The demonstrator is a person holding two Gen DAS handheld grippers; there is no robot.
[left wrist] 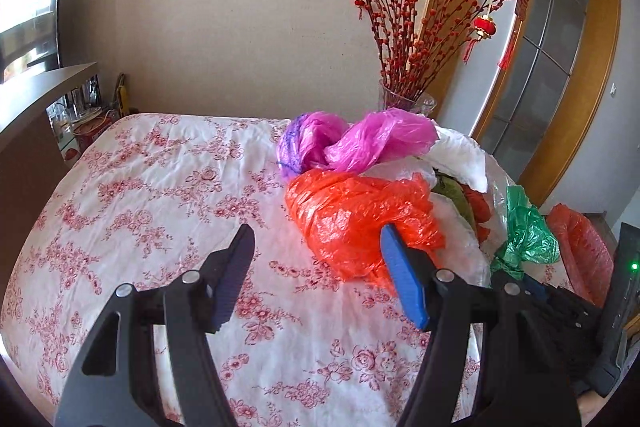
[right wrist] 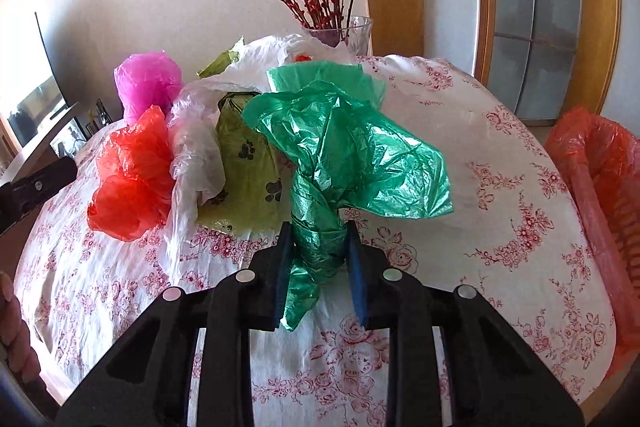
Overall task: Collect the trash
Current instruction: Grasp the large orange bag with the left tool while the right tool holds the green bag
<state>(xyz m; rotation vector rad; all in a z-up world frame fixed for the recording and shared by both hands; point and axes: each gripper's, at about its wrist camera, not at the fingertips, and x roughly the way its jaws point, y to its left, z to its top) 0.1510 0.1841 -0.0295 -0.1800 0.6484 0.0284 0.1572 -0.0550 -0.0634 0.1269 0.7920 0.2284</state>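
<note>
Crumpled green bag (right wrist: 340, 163) stands upright, twisted; orange (right wrist: 130, 179), pink (right wrist: 148, 83), white (right wrist: 200, 155) and olive paw-print (right wrist: 248, 167) bags are heaped together behind.

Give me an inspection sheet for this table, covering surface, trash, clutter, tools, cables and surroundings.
Surface: floral tablecloth covers the table.
Job's things: green bag, orange bag, pink bag, white bags, paw-print bag; red-lined bin at the table's right edge.
Clutter: glass vase with red branches.
Grippers: right tool shut on the green bag's twisted neck; left tool open, one finger against the orange bag.
Cables: nothing seen.
Surroundings: television, wooden-framed door.
</note>
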